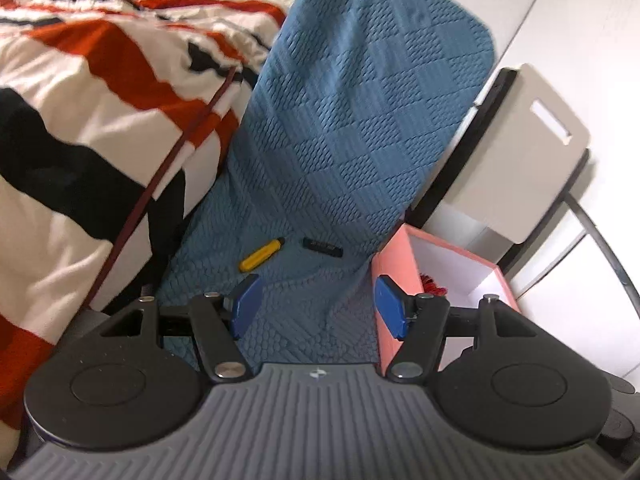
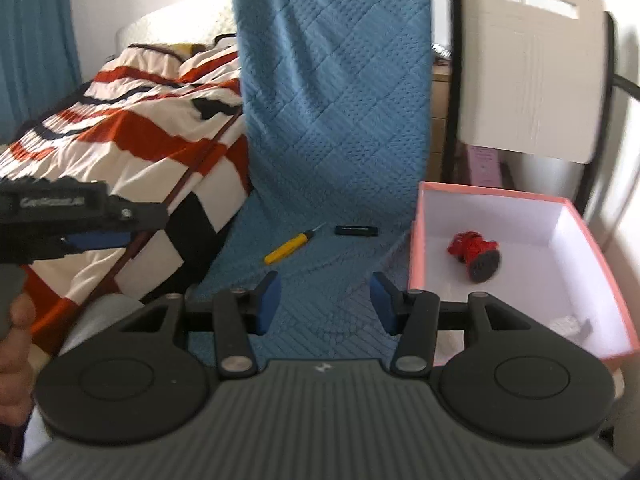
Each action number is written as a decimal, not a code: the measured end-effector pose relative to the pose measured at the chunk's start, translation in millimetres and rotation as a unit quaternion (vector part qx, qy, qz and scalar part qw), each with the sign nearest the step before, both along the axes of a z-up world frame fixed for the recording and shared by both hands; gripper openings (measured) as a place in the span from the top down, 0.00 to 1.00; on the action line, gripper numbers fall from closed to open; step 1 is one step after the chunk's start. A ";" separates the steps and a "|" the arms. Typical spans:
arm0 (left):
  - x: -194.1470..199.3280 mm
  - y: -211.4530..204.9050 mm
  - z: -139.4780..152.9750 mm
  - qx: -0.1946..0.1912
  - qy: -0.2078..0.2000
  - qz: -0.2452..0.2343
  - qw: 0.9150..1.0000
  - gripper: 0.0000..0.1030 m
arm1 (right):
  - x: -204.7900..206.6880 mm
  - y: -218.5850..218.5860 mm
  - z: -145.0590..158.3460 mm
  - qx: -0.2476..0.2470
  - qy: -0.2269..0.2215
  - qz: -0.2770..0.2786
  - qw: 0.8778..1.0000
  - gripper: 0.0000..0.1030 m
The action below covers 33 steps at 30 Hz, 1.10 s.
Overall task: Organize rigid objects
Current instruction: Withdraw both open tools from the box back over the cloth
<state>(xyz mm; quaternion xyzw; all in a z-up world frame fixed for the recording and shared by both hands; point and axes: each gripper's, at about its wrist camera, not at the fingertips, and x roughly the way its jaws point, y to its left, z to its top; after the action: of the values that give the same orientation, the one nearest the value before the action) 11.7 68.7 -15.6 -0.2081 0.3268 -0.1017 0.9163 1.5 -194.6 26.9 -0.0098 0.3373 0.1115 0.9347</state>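
Two loose things lie on the blue quilted cover (image 2: pixel 332 128) of a chair seat, near its back fold: a yellow screwdriver (image 2: pixel 289 247) and a short black bar (image 2: pixel 357 231). The screwdriver lies flat with its long axis on a diagonal, its thin metal tip pointing toward the chair back and toward the bar, its yellow handle toward the front-left of the seat. The bar lies just beside that tip, apart from it, with its long axis across the seat. To the right, at the seat's right edge, stands a pink box (image 2: pixel 516 196) with a white inside; a red-and-black toy (image 2: pixel 476 254) already rests on its floor, so the box looks like the place where such things are meant to go. The right claw (image 2: pixel 326 306) hangs over the front of the seat with its blue pads spread and nothing between them. The left claw (image 1: pixel 316 306) is likewise spread and empty, aimed at the same two things, its right pad in front of the box's near wall. Left of the chair lies a striped blanket (image 2: pixel 132 132), and behind the box stands a white chair back (image 2: pixel 528 80).
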 end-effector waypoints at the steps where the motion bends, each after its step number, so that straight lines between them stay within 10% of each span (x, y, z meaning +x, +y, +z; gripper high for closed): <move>1: 6.4 1.5 -3.3 -0.003 0.003 -0.003 1.000 0.34 | 5.8 1.8 -3.1 -0.003 0.003 0.005 1.000 0.49; 33: 158.6 -2.0 -136.2 0.035 0.061 0.010 0.998 0.34 | 176.2 12.1 -97.5 -0.007 0.018 0.021 1.000 0.49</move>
<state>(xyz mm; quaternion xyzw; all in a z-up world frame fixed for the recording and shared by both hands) 170.3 66.7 -151.9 -0.1849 0.3829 -0.0681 0.9025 177.7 -182.6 -70.6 -0.0219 0.3545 0.1292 0.9258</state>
